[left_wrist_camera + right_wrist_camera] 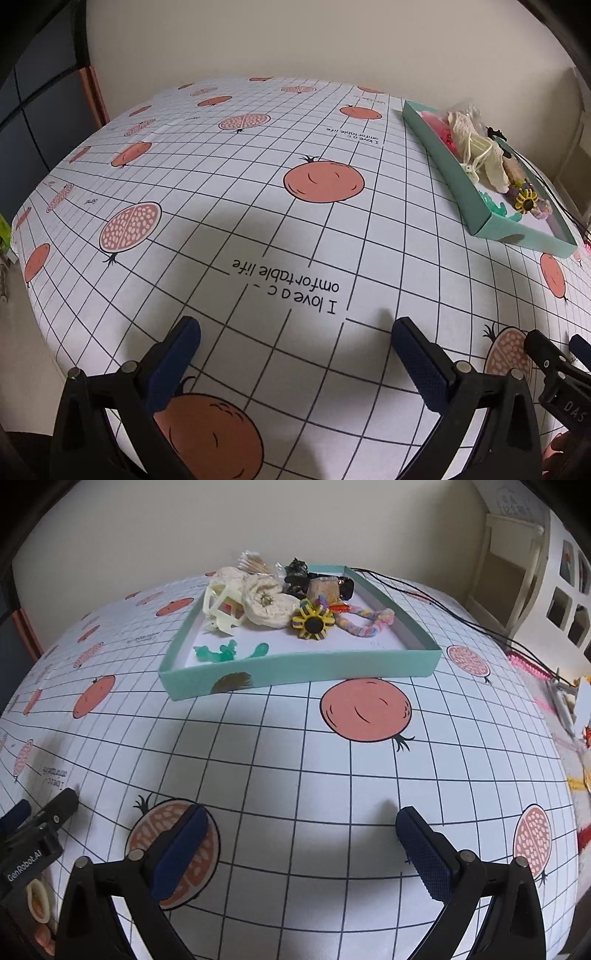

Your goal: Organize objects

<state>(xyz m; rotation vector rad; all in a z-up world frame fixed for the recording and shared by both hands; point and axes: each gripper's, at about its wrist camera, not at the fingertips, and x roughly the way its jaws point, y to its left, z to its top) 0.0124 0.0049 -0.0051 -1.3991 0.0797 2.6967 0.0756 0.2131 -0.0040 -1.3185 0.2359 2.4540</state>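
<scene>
1. On the gridded, fruit-printed surface point(295, 760) sits a shallow teal box point(303, 668), well ahead of both claws; nothing else lies loose on the cloth near them.
2. Inside the box the task's things are heaped toward the far side — cream fabric flowers point(264, 602), a pale yellow hair clip point(221, 605), a yellow-and-black flower piece point(313, 622), a pastel braided loop point(369, 622) and a green clip point(221, 652) near the front wall.
3. Left claw point(295, 336) hangs low over bare cloth, jaws spread wide and empty; the box lies off to its right.
4. Right claw point(301, 825) is likewise spread and empty, facing the box squarely.
5. Judged from this, the step in hand is a reach for one item, and the right claw looks better placed.
6. To do it well, I would pick an item standing free — the green clip or the braided loop — rather than dig into the pile.
7. Come in over the front wall from above, so the fingers do not shove the light box.
8. Black cords point(443, 602) trail past the box's right edge; keep clear of them.
</scene>
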